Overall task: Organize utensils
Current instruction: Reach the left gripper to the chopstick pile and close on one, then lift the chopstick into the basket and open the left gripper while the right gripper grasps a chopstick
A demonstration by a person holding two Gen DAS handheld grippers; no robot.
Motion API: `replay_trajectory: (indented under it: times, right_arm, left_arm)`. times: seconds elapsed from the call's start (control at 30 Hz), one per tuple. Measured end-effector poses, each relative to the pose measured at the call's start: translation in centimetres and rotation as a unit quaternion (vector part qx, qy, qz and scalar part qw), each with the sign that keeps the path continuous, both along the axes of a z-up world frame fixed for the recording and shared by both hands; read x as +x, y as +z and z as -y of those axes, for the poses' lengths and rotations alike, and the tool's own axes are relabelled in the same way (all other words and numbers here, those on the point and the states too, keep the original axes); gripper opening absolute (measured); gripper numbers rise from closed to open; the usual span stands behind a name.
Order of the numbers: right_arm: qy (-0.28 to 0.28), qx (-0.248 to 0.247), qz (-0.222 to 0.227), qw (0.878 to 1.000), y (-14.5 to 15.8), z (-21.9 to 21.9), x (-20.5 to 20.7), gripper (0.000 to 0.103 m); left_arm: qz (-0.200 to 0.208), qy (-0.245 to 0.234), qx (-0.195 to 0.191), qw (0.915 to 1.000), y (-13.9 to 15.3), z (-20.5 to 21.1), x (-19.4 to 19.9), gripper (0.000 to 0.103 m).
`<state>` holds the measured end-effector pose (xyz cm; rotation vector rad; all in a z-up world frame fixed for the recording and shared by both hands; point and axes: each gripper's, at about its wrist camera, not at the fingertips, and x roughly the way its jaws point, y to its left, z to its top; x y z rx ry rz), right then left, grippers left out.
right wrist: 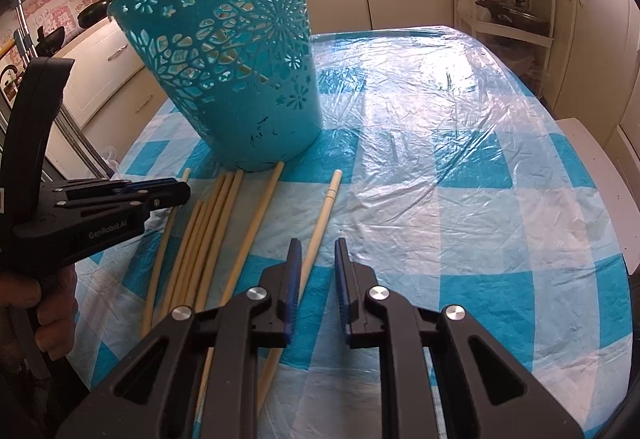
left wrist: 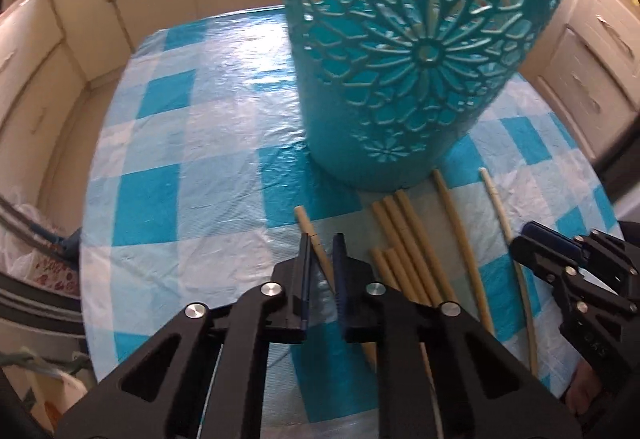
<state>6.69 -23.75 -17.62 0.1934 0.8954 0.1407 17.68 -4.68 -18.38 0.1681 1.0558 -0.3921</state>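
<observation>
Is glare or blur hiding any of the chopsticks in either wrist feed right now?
Left wrist view: glare streaks the far tablecloth, edges slightly motion-smeared, the chopsticks stay readable, the teal basket bulges from fisheye. Right wrist view: sharper; strong window glare on the plastic cover, away from the chopsticks. Both tongs, left and right, look open.

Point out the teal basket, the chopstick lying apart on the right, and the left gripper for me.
teal basket (right wrist: pixel 224 51): right wrist view, on its perforated side wall.
lone chopstick (right wrist: pixel 325 211): right wrist view, on the upper shaft.
left gripper (left wrist: pixel 322 243): left wrist view, midway between its fingertips, which straddle a chopstick.
</observation>
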Motion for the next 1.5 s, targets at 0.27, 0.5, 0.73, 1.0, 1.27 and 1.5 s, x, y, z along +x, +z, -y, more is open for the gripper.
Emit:
replay_trajectory:
  times: [0.27, 0.5, 0.73, 1.0, 1.27, 1.5]
  right_arm:
    - [-0.002, -0.008, -0.009, 1.000, 0.2, 0.2, 1.0, 0.018]
    - [0.001, -0.025, -0.008, 1.000, 0.1, -0.4, 2.0, 0.019]
    - [0.017, -0.039, -0.026, 0.999, 0.2, -0.5, 3.2, 0.009]
    - [0.023, -0.067, -0.021, 0.997, 0.2, -1.0, 4.7, 0.009]
    - [0.030, -0.035, -0.002, 0.999, -0.1, 0.3, 3.3, 0.008]
    - [0.029, -0.036, -0.002, 0.999, -0.2, 0.1, 3.4, 0.008]
  left_arm:
    - [0.005, -0.061, 0.043, 0.9972, 0.1, 0.6, -0.5, 0.006]
    - [0.016, -0.025, 0.083, 0.9961, 0.3, 1.1, -0.4, 0.020]
    - [0.021, -0.020, 0.096, 0.9949, 0.6, 2.4, -1.7, 0.006]
    - [0.023, 0.001, 0.077, 0.9968, 0.8, 2.2, -2.4, 0.006]
    - [0.042, -0.004, 0.050, 0.9979, 2.4, 0.8, -4.4, 0.005]
    - [0.070, -0.019, -0.071, 0.9948, 7.9, -2.2, -6.8, 0.005]
